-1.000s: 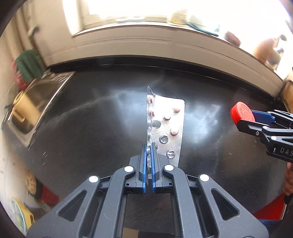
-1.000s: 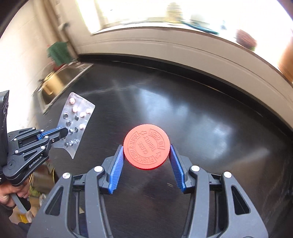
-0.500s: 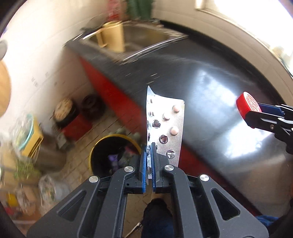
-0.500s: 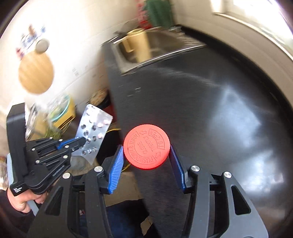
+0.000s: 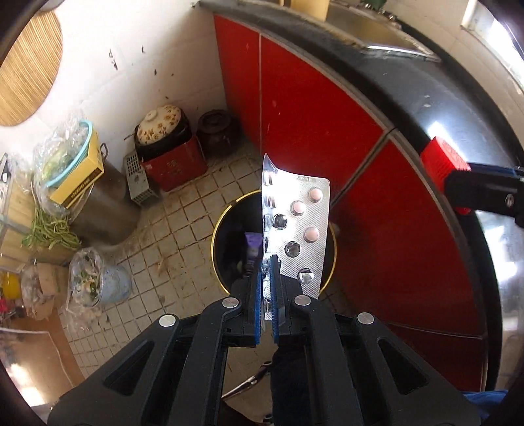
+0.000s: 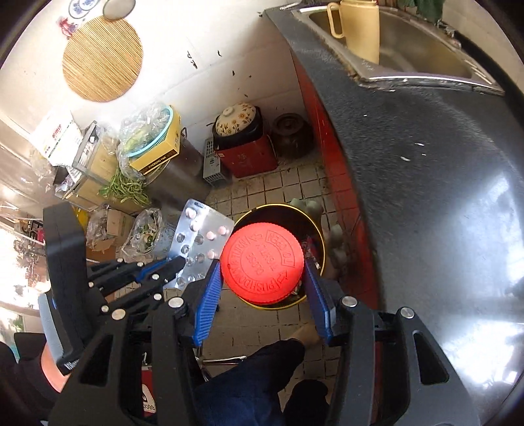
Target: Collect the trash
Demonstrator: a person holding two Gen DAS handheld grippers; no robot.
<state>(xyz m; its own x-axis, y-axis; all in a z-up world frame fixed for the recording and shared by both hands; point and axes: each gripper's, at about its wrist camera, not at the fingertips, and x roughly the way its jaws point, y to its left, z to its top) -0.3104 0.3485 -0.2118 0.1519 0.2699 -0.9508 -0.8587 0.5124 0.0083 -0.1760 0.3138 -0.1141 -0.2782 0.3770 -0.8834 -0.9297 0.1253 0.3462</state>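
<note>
Left wrist view: the left gripper [image 5: 268, 291] has its fingers clamped on the blister pack [image 5: 296, 229], poised over the trash bin [image 5: 218, 229] on the floor. The right gripper [image 6: 262, 281] grips the red cap [image 6: 262, 263] part-open above that bin; both releases remain.

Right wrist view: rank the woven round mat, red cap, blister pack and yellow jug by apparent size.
1. Red cap, though it is nearest the camera.
2. Woven round mat, looks about alike, so order is unsure.
3. Blister pack.
4. Yellow jug, partly cropped.
</note>
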